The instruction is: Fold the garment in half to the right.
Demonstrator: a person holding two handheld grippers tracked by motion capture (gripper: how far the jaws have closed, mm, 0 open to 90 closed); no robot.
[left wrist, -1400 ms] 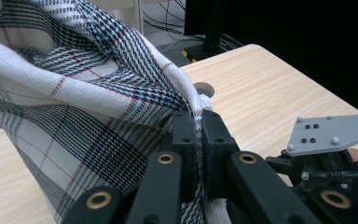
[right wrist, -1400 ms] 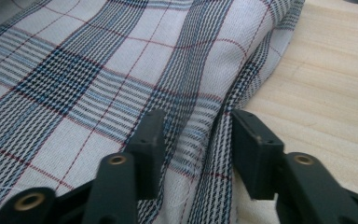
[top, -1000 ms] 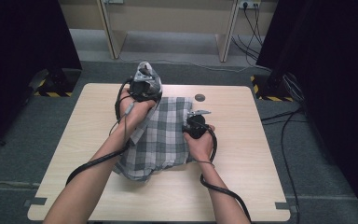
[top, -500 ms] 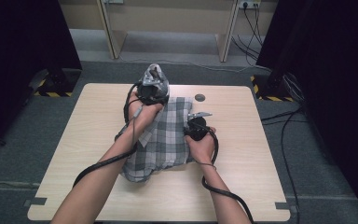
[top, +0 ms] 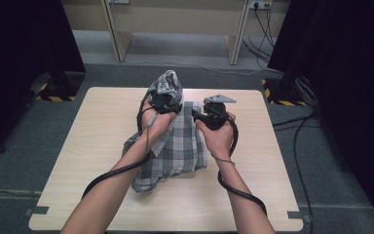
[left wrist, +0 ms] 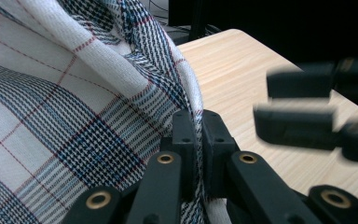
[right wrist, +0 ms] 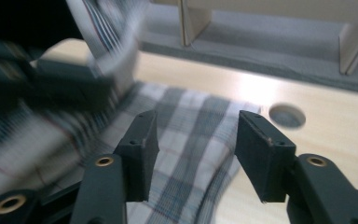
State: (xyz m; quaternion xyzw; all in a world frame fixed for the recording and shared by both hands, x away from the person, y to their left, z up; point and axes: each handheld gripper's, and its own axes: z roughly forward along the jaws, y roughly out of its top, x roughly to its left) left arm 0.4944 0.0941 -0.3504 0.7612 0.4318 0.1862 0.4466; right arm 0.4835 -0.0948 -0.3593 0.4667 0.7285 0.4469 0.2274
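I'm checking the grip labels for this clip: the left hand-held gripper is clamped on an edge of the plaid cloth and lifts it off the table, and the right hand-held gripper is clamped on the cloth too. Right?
Not quite. The right hand-held gripper is not clamped: the right gripper view shows its jaws apart, just opened, with nothing between them, above the plaid cloth. The left hand-held gripper is clamped on a cloth edge, lifted off the table.

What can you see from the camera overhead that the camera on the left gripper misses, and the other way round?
The high view alone takes in the whole wooden table, both forearms, the grey floor and the right gripper raised above the checked cloth. The left gripper view alone gives the close detail: the left gripper pinches a fold of that cloth between its pads, and the weave with its thin red lines is plain. Both show cloth, tabletop and both grippers.
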